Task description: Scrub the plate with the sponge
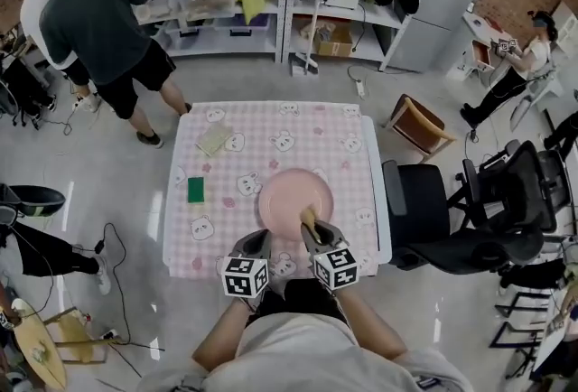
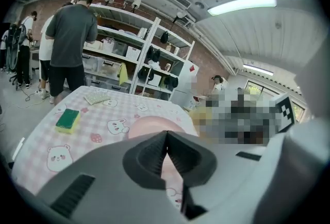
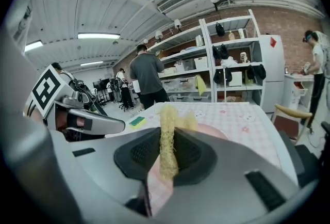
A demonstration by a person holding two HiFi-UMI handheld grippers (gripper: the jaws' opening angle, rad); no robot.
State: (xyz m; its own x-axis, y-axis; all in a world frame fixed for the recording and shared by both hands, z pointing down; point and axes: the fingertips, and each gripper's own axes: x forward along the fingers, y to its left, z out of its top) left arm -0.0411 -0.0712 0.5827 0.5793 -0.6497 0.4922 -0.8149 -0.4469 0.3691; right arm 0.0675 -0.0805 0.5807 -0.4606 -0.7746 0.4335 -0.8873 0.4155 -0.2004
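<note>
The right gripper is pinching a thin, coarse, straw-yellow sponge between its dark ribbed pads, and the sponge's frayed end is sticking out past the tips. In the head view it is reaching over the near rim of the round pale-pink plate. Whether the sponge is touching the plate I cannot tell. The plate is sitting near the middle of the table with the pink checked, rabbit-print cloth. The left gripper is pressed together on nothing, just beside the right one.

To scrub well, the free end probably needs laying flat on the plate and sweeping in overlapping circles, with light pressure, since the plate may slide on cloth. The left gripper could steady the rim. A green-and-yellow block sponge is lying to the left, well apart from the plate.
</note>
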